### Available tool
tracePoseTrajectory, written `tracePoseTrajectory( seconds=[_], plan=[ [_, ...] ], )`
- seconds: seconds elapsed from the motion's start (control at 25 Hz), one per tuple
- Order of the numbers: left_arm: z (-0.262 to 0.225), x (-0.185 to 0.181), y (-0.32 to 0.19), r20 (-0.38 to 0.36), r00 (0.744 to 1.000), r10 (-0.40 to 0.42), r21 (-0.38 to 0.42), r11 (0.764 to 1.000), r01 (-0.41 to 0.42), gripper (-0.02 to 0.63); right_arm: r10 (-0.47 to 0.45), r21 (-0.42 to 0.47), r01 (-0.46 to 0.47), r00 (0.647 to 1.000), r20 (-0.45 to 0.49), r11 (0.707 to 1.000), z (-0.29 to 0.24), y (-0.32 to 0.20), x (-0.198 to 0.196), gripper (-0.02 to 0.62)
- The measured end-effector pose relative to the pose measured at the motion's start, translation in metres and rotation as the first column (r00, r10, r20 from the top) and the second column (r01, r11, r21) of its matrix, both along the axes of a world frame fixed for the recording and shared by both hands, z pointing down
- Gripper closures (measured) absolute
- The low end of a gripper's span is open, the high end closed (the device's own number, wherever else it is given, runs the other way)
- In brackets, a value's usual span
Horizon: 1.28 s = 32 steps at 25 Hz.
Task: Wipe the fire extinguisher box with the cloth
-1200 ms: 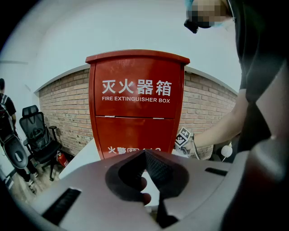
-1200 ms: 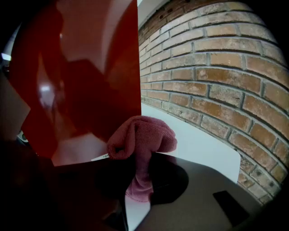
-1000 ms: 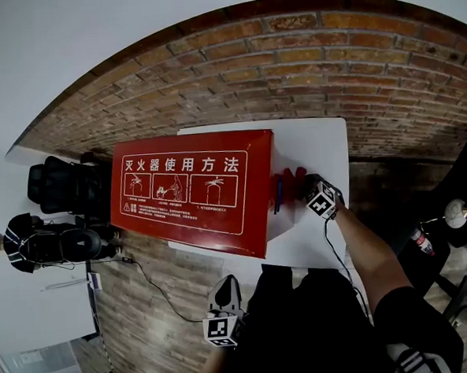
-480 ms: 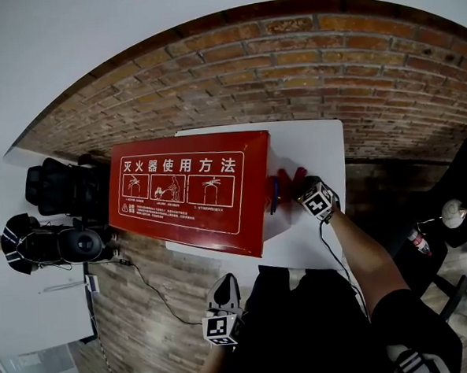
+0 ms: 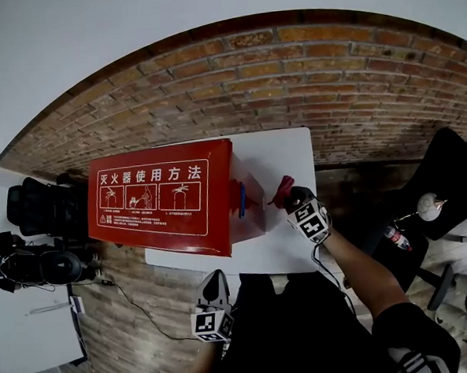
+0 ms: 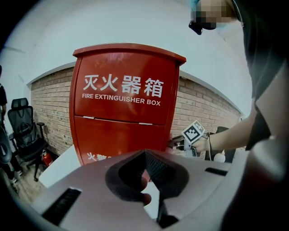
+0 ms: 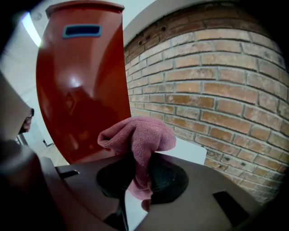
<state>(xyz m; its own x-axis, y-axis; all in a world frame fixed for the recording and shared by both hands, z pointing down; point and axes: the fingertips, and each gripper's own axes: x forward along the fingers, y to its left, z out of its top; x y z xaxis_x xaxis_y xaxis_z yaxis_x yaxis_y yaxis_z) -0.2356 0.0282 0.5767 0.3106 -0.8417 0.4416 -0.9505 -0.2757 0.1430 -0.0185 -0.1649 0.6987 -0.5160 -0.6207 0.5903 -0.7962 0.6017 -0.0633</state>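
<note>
Against the brick wall (image 5: 290,84) stands a white table (image 5: 294,150), and on it the red fire extinguisher box (image 5: 159,198) sits upright, its printed lid sloping towards the person; a blue handle slot (image 5: 241,199) shows on the side panel that faces the right gripper. That right gripper (image 5: 289,196) is held out over the table just beside that panel; its jaws are closed on a dusty-pink cloth (image 7: 137,140), which is pinched at the middle so that a rounded bunch stands up above the jaws and a short tail hangs below them. From the head view the cloth looks just clear of the red panel, with a sliver of white table between them; I cannot say for sure that they are apart. The left gripper (image 5: 214,289) is low, close to the person's body and well away from the box; its jaws are pressed together with nothing between them, pointing at the box front. A black office chair (image 5: 41,205) stands on the floor left of the table.
</note>
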Motion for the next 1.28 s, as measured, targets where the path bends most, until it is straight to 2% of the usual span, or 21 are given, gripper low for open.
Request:
tracePoseTrajectory(
  seconds=[0.48,0.84,1.04,1.28],
  plan=[
    [-0.049,0.035,-0.02,-0.053,0.995,0.09,0.099,0.991,-0.084,0.589,0.005,0.084,-0.019,0.987,0.161,0.996,-0.122,0.063,0.003,0.509],
    [-0.075,0.021,-0.017,-0.077,0.981,0.179,0.16,0.973,-0.166,0.589,0.056,0.123,-0.083,0.975,0.213,0.989,-0.186,0.109,-0.019,0.509],
    [-0.088,0.009,-0.006,-0.127,0.958,0.257,0.158,0.959,-0.236,0.589,0.104,0.138,-0.137,0.97,0.22,0.981,-0.208,0.135,-0.044,0.509],
    [-0.102,-0.016,0.013,-0.132,0.937,0.323,0.205,0.934,-0.293,0.589,0.144,0.18,-0.186,0.964,0.222,0.966,-0.231,0.168,-0.076,0.509]
  ],
)
